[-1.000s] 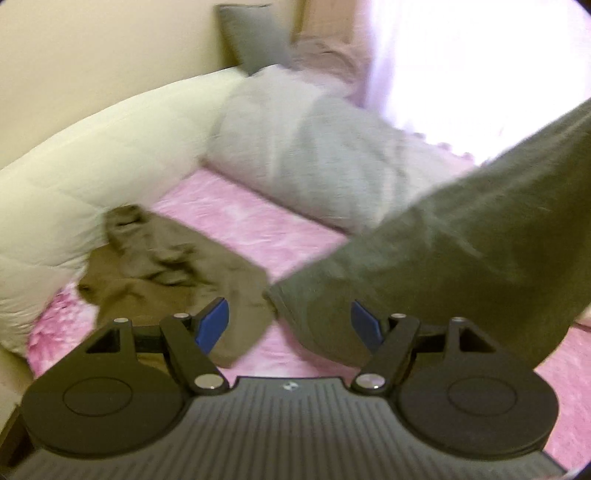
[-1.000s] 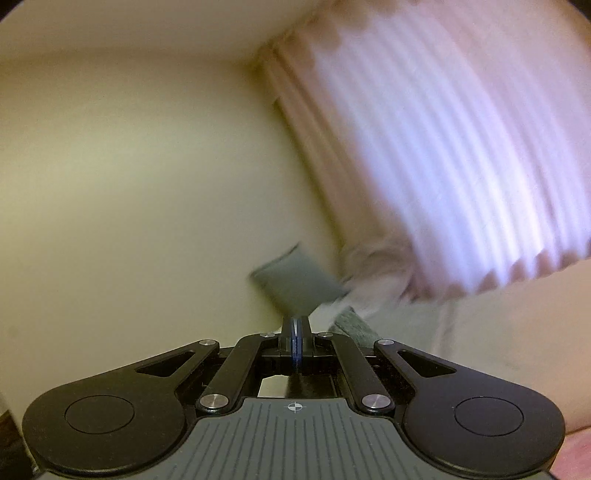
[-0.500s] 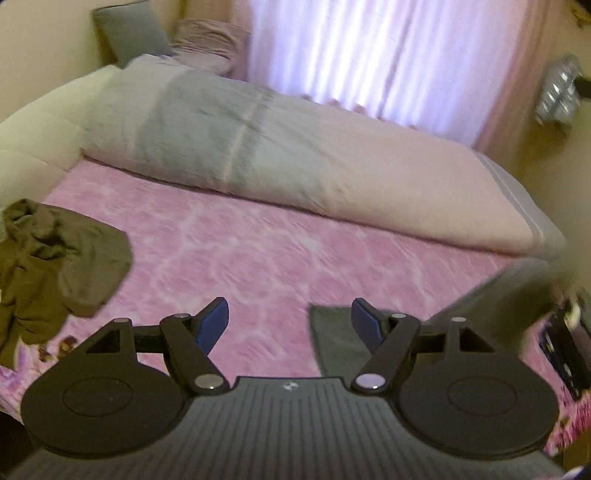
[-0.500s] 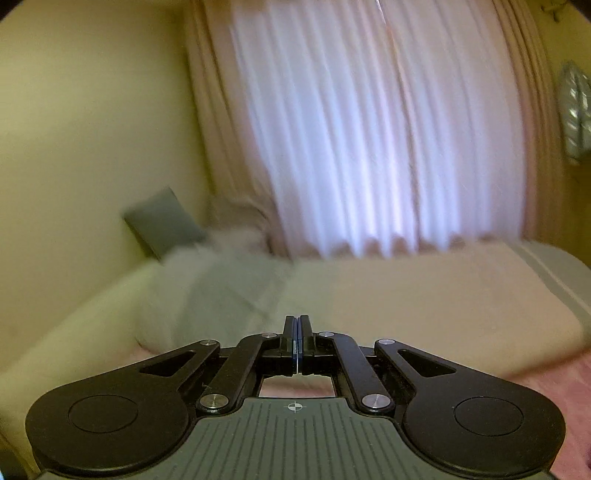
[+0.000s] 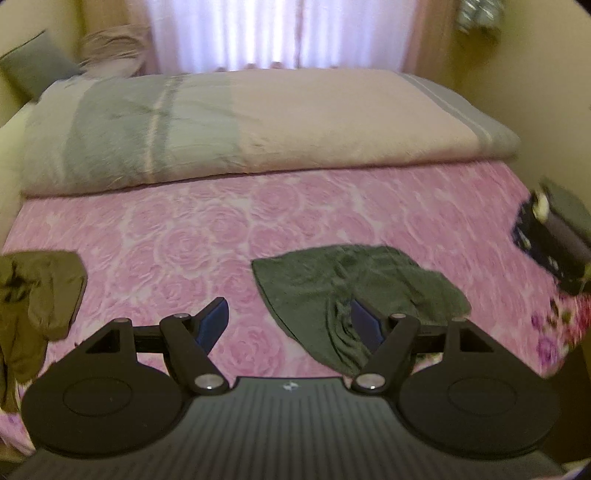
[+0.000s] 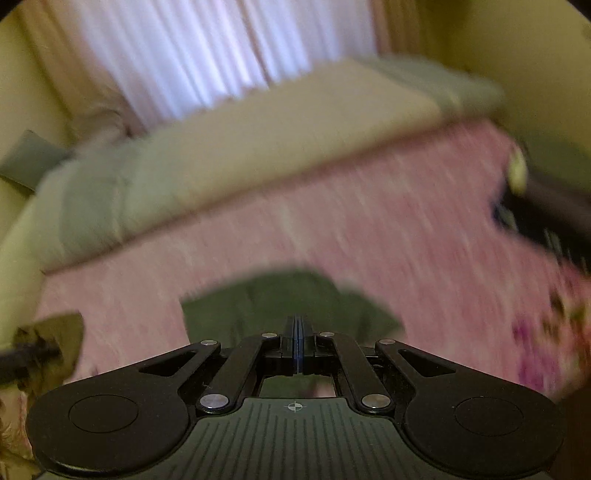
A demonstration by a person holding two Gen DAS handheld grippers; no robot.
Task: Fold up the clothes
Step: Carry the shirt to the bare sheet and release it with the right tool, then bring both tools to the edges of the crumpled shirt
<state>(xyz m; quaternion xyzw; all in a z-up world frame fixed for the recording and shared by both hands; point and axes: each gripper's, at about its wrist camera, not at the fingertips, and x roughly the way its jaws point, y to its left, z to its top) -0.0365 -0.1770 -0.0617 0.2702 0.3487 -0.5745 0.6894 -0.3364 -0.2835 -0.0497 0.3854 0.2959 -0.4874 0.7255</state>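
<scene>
Swung down from the wall and curtains it had faced a second earlier, the right gripper (image 6: pixel 297 332) now pointed at the bed with its jaws clenched flat together and nothing visible between them, while the left gripper (image 5: pixel 288 321), which had been looking at a grey-green garment hanging in the air, hovered with its jaws spread wide and empty. That grey-green garment (image 5: pixel 354 288) had come to rest on the pink rose-patterned bedspread (image 5: pixel 207 229), lying loosely spread and rumpled just beyond the left gripper's right finger, one bunched fold partly hidden behind it. By these views, the piece had been laid out but not yet smoothed or folded, so flattening it and picking up an edge looked the likely next business. A second, olive-brown garment (image 5: pixel 33 295) sat crumpled at the bed's left edge, well apart from the first and untouched. Beyond both, a rolled pink-and-grey duvet (image 5: pixel 258 122) ran across the bed beneath pale curtains (image 5: pixel 280 33), with a grey cushion (image 5: pixel 33 66) in the far-left corner and a dark, blurred object (image 5: pixel 550 240) at the right edge, its nature unclear.
</scene>
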